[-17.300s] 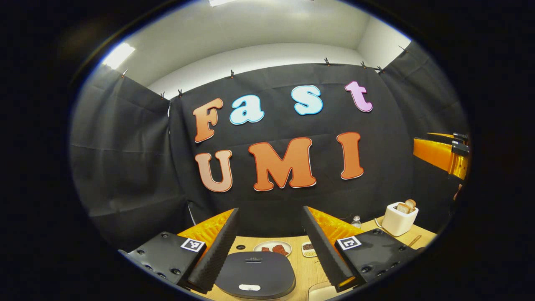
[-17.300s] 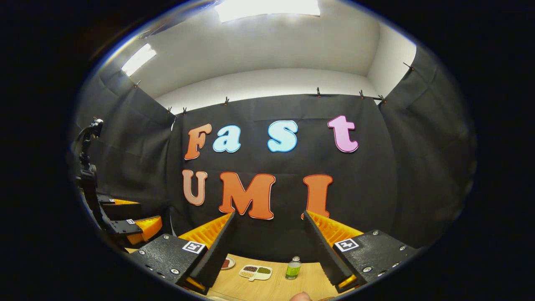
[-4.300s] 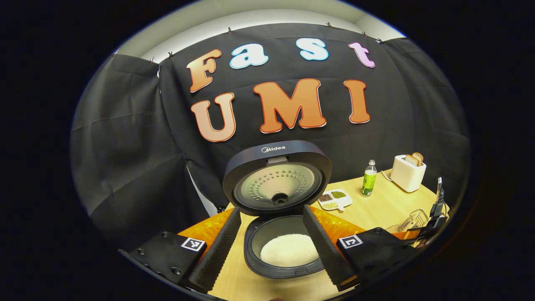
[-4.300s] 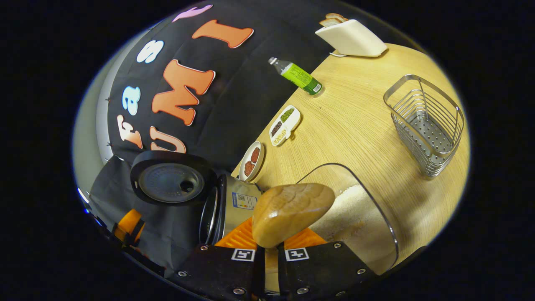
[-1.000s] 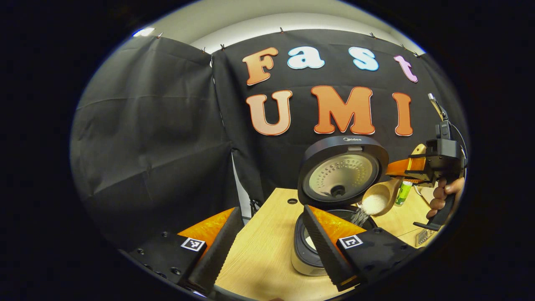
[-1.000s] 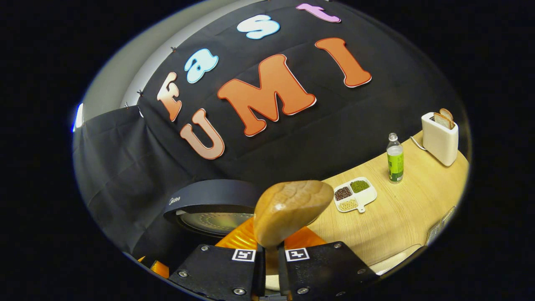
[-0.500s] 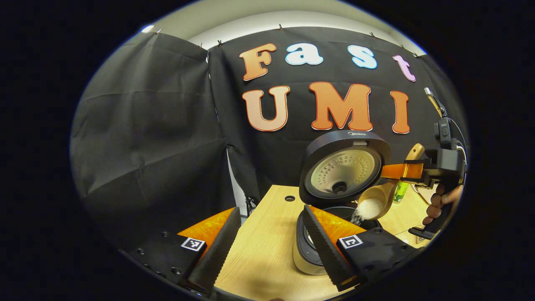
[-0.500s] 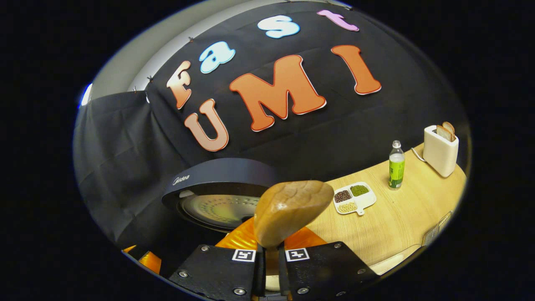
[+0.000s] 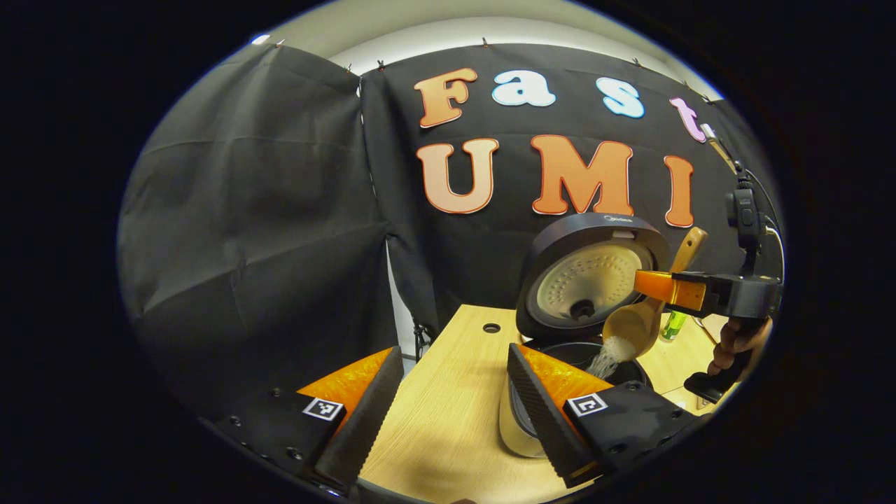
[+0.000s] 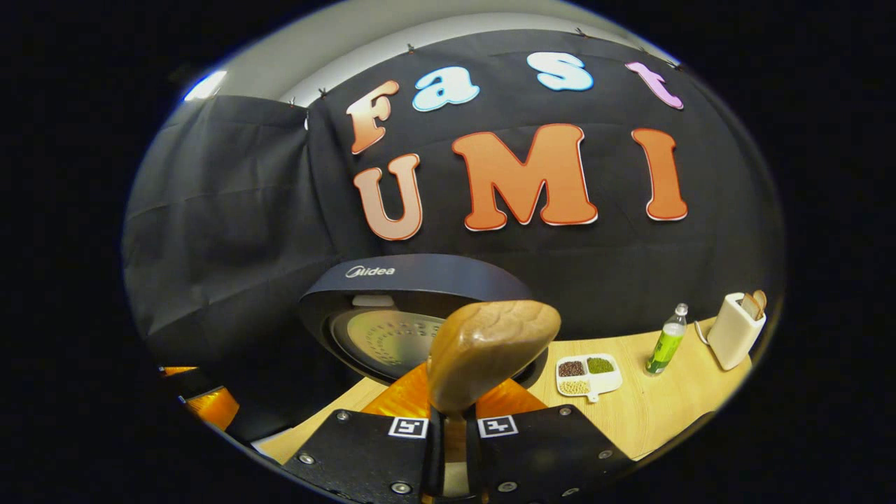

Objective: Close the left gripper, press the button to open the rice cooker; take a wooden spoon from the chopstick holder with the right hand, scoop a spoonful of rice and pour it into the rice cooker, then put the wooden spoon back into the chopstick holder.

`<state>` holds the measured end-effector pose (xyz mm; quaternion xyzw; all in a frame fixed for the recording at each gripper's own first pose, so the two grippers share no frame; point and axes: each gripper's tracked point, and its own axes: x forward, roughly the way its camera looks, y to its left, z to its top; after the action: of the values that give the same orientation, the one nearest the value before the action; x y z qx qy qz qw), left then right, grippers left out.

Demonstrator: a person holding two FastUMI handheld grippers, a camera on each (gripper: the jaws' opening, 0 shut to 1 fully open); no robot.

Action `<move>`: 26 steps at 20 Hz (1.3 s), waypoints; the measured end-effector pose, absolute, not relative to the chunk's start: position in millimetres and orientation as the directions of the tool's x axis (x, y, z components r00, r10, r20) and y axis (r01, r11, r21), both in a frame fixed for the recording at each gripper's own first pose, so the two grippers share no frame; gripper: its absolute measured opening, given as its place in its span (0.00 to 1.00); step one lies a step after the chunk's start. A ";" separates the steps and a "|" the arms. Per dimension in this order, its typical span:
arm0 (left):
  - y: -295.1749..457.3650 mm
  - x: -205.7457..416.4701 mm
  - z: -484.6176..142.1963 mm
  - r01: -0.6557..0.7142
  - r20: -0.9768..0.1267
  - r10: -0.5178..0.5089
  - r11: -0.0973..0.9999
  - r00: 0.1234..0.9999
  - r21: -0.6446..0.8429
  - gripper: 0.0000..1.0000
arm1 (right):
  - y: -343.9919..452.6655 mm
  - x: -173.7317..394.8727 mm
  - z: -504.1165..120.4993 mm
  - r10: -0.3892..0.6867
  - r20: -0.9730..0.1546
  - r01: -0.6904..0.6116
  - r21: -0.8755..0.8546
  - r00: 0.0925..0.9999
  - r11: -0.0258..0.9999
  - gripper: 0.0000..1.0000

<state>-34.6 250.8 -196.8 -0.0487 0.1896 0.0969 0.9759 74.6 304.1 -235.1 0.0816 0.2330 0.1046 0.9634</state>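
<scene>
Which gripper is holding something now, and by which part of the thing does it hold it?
The right gripper holds the wooden spoon by its handle, above the bowl, tipping rice into the open rice cooker. The left gripper is open and holds nothing.

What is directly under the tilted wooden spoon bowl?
White rice streams from the wooden spoon into the open dark rice cooker's pot; the pot's floor is hidden behind the left gripper's finger.

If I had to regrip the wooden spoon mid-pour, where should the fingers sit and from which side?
Probably where the right gripper already clamps the wooden spoon: on the bare handle between bowl and free end, coming across it from the side away from the rice cooker. The handle is narrow and slopes up to the right, while the bowl is tipped down, spilling rice into the pot, and too wide to pinch.
</scene>
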 end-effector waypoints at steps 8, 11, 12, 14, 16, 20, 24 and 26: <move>249.7 -32.6 -190.6 -0.204 -0.349 0.180 0.978 0.920 -0.035 1.00 | 331.9 74.8 -209.3 0.359 -0.310 -0.383 -0.020 0.881 0.923 0.12; 242.7 -31.7 -189.1 -0.197 -0.346 0.175 0.980 0.922 -0.029 0.93 | 336.3 65.1 -198.9 0.403 -0.271 -0.438 -0.085 0.874 0.895 0.12; 239.1 -30.9 -188.1 -0.192 -0.346 0.171 0.981 0.922 -0.028 1.00 | 337.8 63.7 -194.8 0.417 -0.255 -0.453 -0.100 0.872 0.886 0.12; 231.9 -27.8 -184.6 -0.183 -0.342 0.164 0.983 0.925 -0.024 1.00 | 336.5 60.2 -190.0 0.451 -0.232 -0.480 -0.086 0.862 0.873 0.12; 223.3 -26.0 -180.3 -0.173 -0.335 0.157 0.985 0.929 -0.017 1.00 | 319.4 58.8 -189.9 0.442 -0.245 -0.457 -0.008 0.863 0.889 0.12; 201.9 -21.1 -176.6 -0.152 -0.334 0.139 0.988 0.932 -0.015 1.00 | 267.7 53.4 -184.9 0.399 -0.292 -0.364 0.168 0.869 0.916 0.12; 171.7 -12.7 -171.4 -0.121 -0.330 0.111 0.993 0.938 -0.012 0.93 | 199.1 43.3 -184.1 0.323 -0.331 -0.259 0.225 0.887 0.939 0.12; 150.0 -7.4 -168.4 -0.093 -0.334 0.074 0.995 0.940 -0.041 1.00 | 160.3 35.7 -187.5 0.266 -0.355 -0.186 0.243 0.896 0.952 0.12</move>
<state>-7.4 150.0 -168.4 -0.0283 0.1684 0.0427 0.9844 35.7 160.3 -187.5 0.1018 0.1958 0.1167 0.9683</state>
